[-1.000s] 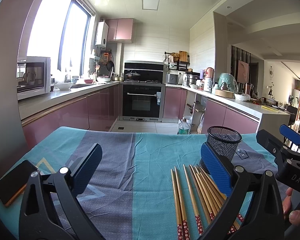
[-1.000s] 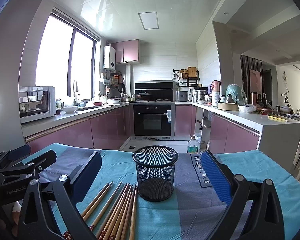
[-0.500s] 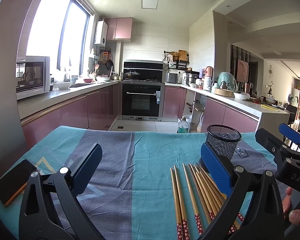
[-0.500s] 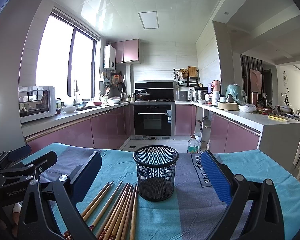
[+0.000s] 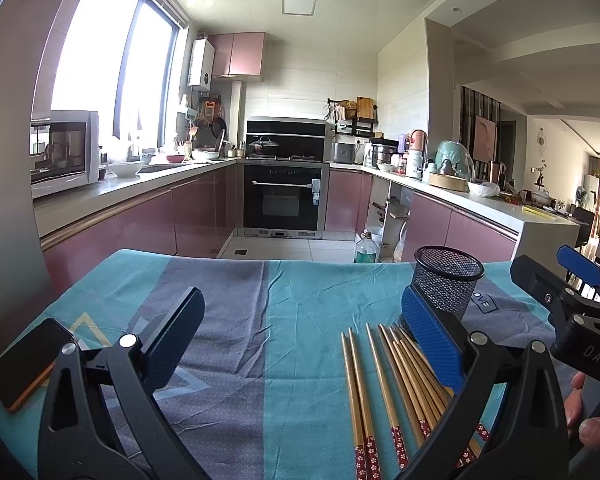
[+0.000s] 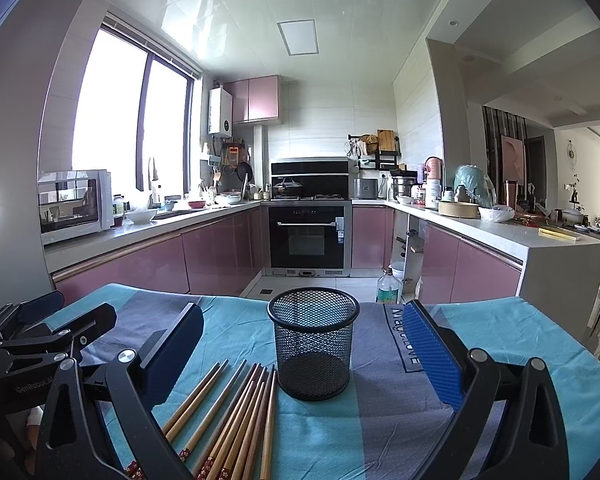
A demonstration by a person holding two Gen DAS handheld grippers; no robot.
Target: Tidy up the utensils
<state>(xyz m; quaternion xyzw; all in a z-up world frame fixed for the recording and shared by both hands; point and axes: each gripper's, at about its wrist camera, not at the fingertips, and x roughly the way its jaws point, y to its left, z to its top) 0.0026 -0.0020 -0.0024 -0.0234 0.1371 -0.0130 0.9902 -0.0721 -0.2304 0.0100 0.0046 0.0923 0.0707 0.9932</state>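
Several wooden chopsticks [image 5: 396,392] with red patterned ends lie side by side on the blue and grey tablecloth [image 5: 284,320]. A black mesh cup [image 6: 313,342] stands upright and empty just behind them. My left gripper [image 5: 300,336] is open and empty, hovering left of the chopsticks. My right gripper [image 6: 302,350] is open and empty, facing the cup, with the chopsticks [image 6: 236,412] by its left finger. The cup shows in the left wrist view [image 5: 446,282] behind the right finger. Each gripper shows at the other view's edge.
A phone [image 5: 28,360] with an orange case lies at the table's left edge. Beyond the table's far edge is a kitchen with pink cabinets, an oven [image 6: 308,236] and a water bottle [image 6: 388,286] on the floor.
Both grippers have barely shifted; the views are nearly the same. Nothing on the table has moved.
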